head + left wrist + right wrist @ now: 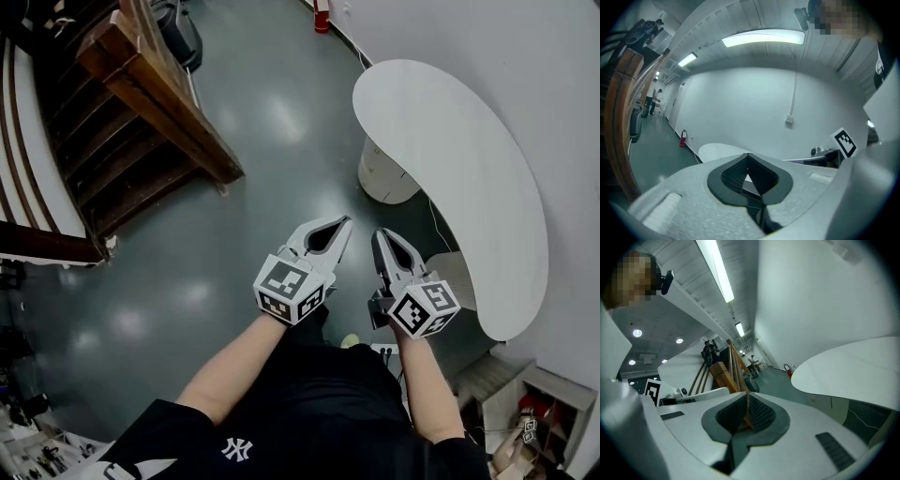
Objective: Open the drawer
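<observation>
Grippers side by side — left gripper [345,223], right gripper [379,236] — both closed, empty

We log drawer unit [384,178]: white, round-fronted pedestal, upright on grey-green floor [244,272], tucked under far end of curved white tabletop [487,187]. Faint horizontal seams cross its front; fronts look flush to us, so shut. Handle too small to tell. Right gripper view: drawer unit [839,405] sits beneath tabletop edge, pale face with thin seams. We cannot separate single drawers.
</observation>
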`<state>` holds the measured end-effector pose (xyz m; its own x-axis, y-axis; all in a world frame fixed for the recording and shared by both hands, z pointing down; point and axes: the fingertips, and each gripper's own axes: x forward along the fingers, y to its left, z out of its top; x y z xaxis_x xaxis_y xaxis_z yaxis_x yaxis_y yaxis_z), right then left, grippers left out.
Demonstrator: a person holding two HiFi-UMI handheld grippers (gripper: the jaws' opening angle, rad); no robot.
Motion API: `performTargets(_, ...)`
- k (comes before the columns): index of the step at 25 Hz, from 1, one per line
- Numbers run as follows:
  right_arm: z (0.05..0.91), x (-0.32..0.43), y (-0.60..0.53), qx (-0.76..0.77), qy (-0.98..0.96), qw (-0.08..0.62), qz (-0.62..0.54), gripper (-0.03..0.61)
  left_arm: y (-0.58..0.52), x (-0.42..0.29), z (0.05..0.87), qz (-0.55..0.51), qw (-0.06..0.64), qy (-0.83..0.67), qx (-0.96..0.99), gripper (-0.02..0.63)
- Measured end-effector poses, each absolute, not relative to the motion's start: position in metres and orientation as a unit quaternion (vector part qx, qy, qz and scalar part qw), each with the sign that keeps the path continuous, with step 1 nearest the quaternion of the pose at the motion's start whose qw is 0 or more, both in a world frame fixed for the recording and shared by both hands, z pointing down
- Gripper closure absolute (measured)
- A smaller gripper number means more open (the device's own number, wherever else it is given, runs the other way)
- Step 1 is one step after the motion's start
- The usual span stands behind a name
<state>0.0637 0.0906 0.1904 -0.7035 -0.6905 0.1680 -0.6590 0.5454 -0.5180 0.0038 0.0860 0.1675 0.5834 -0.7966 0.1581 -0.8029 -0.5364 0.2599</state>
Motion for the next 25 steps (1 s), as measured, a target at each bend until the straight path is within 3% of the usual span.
performTargets(9, 0.242, 0.033, 0.012, -0.42, 0.831, 0.065, -0.359, 0.56, -0.002, -0.018, 0.218, 0.022, 0.168, -0.416, 0.893, 0.606)
performTargets(25, 0.4, 0.059, -0.147, -0.457, 0.75, 0.104, -0.467, 0.558, -0.158, 0.005, 0.355, 0.059, 0.214, -0.415, 0.882, 0.606)
